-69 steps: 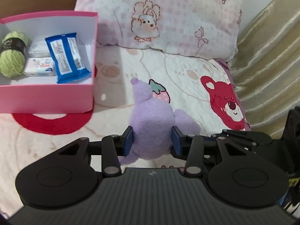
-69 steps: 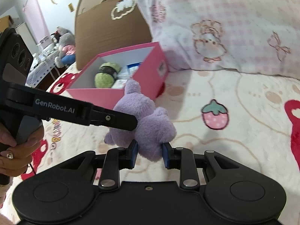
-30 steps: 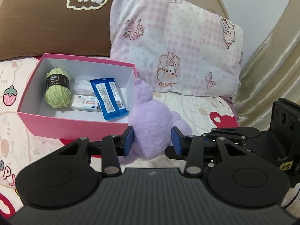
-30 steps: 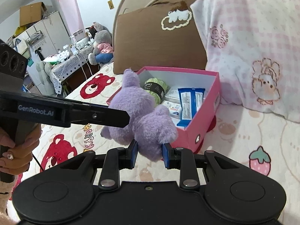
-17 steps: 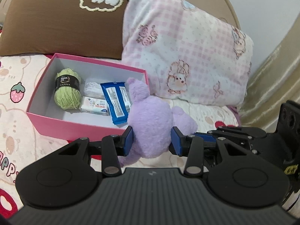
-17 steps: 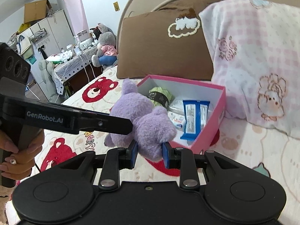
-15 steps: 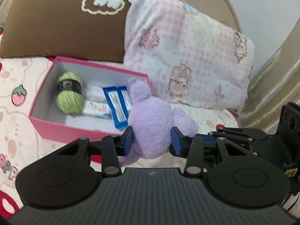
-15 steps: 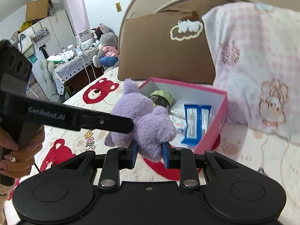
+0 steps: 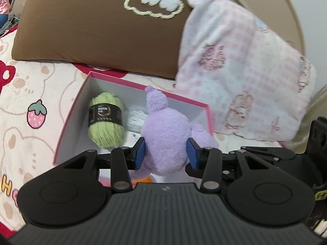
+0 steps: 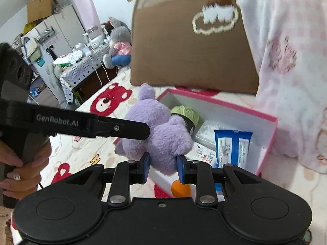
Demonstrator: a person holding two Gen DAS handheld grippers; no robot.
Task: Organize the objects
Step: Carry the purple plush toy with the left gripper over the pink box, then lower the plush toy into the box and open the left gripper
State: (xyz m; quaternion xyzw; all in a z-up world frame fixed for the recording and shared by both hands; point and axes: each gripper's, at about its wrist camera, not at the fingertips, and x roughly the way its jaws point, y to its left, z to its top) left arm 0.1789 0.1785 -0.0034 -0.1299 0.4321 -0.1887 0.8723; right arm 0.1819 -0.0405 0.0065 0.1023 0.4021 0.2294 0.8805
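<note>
Both claws grasp one purple plush toy point(image 9: 165, 134). The left claw point(image 9: 166, 155) clamps its broad body, blue pads pressed into the fur on both sides, and the right claw point(image 10: 163, 165) pinches a smaller lobe at the toy's near end. The toy hangs above the pink box point(image 10: 267, 143), over the box's near half, clear of the bed.

The step in hand looks like lowering the toy into the box. To do it well, both claws should descend together and level, so the soft body does not twist between two grips. The free floor space lies at the near side of the box, in front of the green yarn ball point(image 9: 106, 120); the toy should settle there without crushing the packets. Both should let go only once the fur rests on the box floor, since a plush toy can spring back and tip over the rim.

The left wrist view shows the toy's ear rising past the box's far wall, the yarn ball to its left, and the brown pillow point(image 9: 98, 26) beyond the box. It hides the blue packet point(image 10: 232, 145) behind the toy. The right wrist view shows that packet, an orange ball point(image 10: 180, 188) low by the near wall, the hand point(image 10: 24, 163) holding the left claw's handle, and, far beyond the box, a cluttered room.
</note>
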